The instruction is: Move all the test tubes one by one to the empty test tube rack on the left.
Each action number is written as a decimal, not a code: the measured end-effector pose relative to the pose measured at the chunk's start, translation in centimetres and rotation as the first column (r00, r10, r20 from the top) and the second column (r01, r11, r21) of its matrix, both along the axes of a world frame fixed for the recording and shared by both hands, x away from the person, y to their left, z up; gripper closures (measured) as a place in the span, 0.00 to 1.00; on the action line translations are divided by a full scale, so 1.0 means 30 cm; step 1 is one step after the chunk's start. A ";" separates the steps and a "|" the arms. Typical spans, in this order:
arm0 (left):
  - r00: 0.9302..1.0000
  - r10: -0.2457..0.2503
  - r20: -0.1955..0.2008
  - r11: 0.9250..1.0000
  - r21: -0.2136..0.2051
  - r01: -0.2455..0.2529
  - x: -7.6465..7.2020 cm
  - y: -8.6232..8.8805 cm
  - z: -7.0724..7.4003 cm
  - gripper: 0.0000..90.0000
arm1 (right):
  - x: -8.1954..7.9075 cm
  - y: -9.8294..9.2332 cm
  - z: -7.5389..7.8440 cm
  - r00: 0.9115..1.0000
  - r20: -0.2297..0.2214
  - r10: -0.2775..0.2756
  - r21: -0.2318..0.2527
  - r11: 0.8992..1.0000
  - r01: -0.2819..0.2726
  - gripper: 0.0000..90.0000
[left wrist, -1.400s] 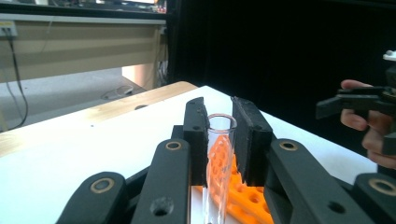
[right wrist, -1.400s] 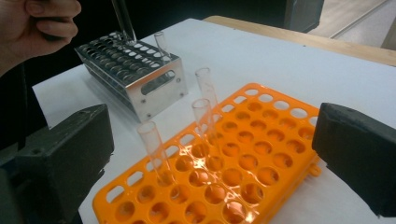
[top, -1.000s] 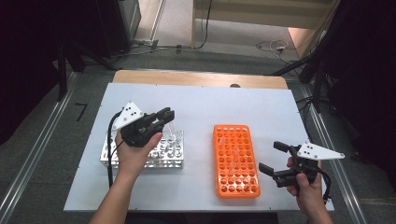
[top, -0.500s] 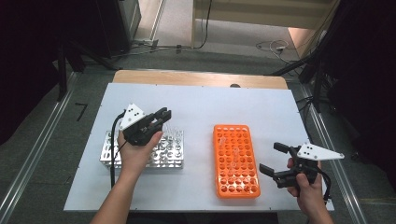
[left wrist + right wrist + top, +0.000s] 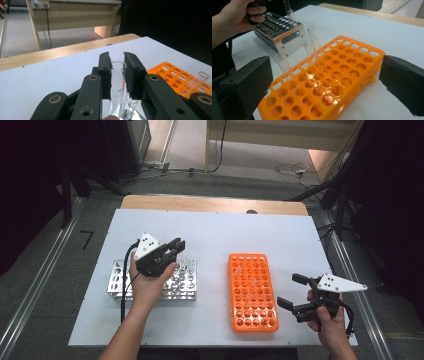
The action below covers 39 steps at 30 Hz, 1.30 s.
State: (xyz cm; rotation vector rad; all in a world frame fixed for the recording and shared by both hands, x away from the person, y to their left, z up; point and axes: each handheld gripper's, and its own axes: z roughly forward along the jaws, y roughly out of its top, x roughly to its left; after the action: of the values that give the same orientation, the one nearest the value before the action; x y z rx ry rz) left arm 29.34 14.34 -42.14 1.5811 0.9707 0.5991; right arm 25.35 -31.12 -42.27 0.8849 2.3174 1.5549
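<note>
- Two racks sit on the white table [image 5: 215, 227]: a metal rack [image 5: 117, 282] on the person's left and an orange rack [image 5: 252, 290] nearer the middle, with a bare strip of tabletop between them.
- The left gripper [image 5: 170, 251] hangs over the far right part of the metal rack; in the left gripper view its jaws are clamped on a clear test tube [image 5: 117, 82], the pads pressing just below the tube's rim.
- That tube stands roughly upright, its lower end dropping out of sight below the jaws (whether it sits in a hole of the metal rack I cannot tell); a second, shorter tube [image 5: 130, 106] stands just beside it.
- The right gripper [image 5: 295, 292] waits just off the orange rack's right edge, near the table's front right corner, its jaws spread wide with nothing between the pads.
- In the right gripper view, three clear tubes [image 5: 313, 50] stand tilted in the orange rack's holes, toward the side facing the metal rack; most other holes are vacant.
- Open room: the far half of the table, up to its wooden edge [image 5: 215, 204], is bare, and so is the stretch right of the orange rack beyond the right gripper.
- The metal rack lies near the table's left edge, with a narrow margin of white surface in front of it.
</note>
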 end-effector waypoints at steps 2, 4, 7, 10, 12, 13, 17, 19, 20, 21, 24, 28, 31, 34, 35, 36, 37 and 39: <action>1.000 0.006 -0.004 1.000 0.015 -0.006 -0.003 -0.005 -0.002 0.83 | 0.000 0.002 -0.002 1.000 0.000 0.003 -0.006 1.000 -0.003 0.00; 1.000 0.008 -0.009 1.000 0.020 -0.008 -0.003 -0.009 -0.007 0.83 | 0.000 0.003 -0.003 1.000 -0.002 0.006 -0.007 1.000 -0.006 0.00; 1.000 0.015 -0.014 0.999 0.033 -0.015 -0.005 -0.015 -0.010 0.83 | 0.001 0.004 -0.005 1.000 0.000 0.011 -0.009 1.000 -0.011 0.00; 0.999 0.026 -0.024 0.998 0.052 -0.025 -0.005 -0.017 -0.012 0.83 | 0.001 0.005 -0.007 1.000 -0.006 0.015 -0.011 1.000 -0.015 0.00; 0.999 0.026 -0.025 0.998 0.060 -0.024 -0.005 -0.018 -0.016 0.83 | 0.001 0.005 -0.008 1.000 -0.007 0.018 -0.009 1.000 -0.018 0.00; 0.999 0.027 -0.025 0.997 0.068 -0.025 -0.005 -0.021 -0.017 0.83 | 0.001 0.005 -0.008 1.000 -0.007 0.017 -0.011 1.000 -0.017 0.00; 0.999 0.021 -0.041 0.996 0.083 -0.017 -0.006 -0.027 -0.019 0.83 | 0.002 0.006 -0.010 1.000 -0.010 0.018 -0.012 1.000 -0.018 0.00; 0.998 0.026 -0.052 0.995 0.097 -0.021 -0.007 -0.029 -0.019 0.83 | 0.001 0.006 -0.011 1.000 -0.011 0.021 -0.012 1.000 -0.021 0.00; 0.998 0.024 -0.060 0.995 0.098 -0.018 -0.006 -0.031 -0.020 0.83 | 0.002 0.006 -0.011 1.000 -0.011 0.021 -0.013 1.000 -0.021 0.00; 0.997 0.027 -0.067 0.995 0.100 -0.020 -0.006 -0.032 -0.021 0.83 | 0.002 0.006 -0.012 1.000 -0.011 0.021 -0.015 1.000 -0.021 0.00; 0.995 0.031 -0.092 0.994 0.106 -0.021 -0.004 -0.032 -0.024 0.83 | 0.002 0.005 -0.012 1.000 -0.011 0.024 -0.015 1.000 -0.024 0.00; 0.992 0.037 -0.118 0.994 0.109 -0.024 -0.003 -0.028 -0.032 0.83 | 0.001 0.005 -0.013 1.000 -0.013 0.026 -0.017 1.000 -0.026 0.00; 0.990 0.032 -0.136 0.994 0.111 -0.017 -0.002 -0.029 -0.036 0.83 | 0.003 0.006 -0.015 1.000 -0.015 0.028 -0.020 0.999 -0.028 0.00; 0.986 0.032 -0.161 0.993 0.118 -0.013 0.002 -0.029 -0.039 0.82 | 0.002 0.008 -0.017 0.999 -0.019 0.031 -0.024 0.999 -0.031 0.00; 0.984 0.030 -0.176 0.993 0.117 -0.009 0.004 -0.028 -0.041 0.82 | 0.002 0.009 -0.017 0.999 -0.019 0.031 -0.025 0.999 -0.032 0.00; 0.982 0.025 -0.186 0.993 0.115 -0.003 0.007 -0.027 -0.043 0.82 | 0.002 0.010 -0.018 0.999 -0.019 0.032 -0.026 0.999 -0.032 0.00; 0.981 0.023 -0.194 0.993 0.115 0.000 0.009 -0.027 -0.044 0.82 | 0.002 0.011 -0.018 0.999 -0.020 0.032 -0.026 0.999 -0.032 0.00; 0.978 0.019 -0.207 0.993 0.118 0.005 0.012 -0.025 -0.044 0.82 | 0.002 0.012 -0.019 0.999 -0.021 0.034 -0.029 0.999 -0.035 0.00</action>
State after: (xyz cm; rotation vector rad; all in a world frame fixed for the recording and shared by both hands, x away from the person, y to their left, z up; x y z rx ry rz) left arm 29.69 13.58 -43.47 1.7732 1.1134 0.5107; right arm 25.41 -30.76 -42.84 0.8622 2.3756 1.5277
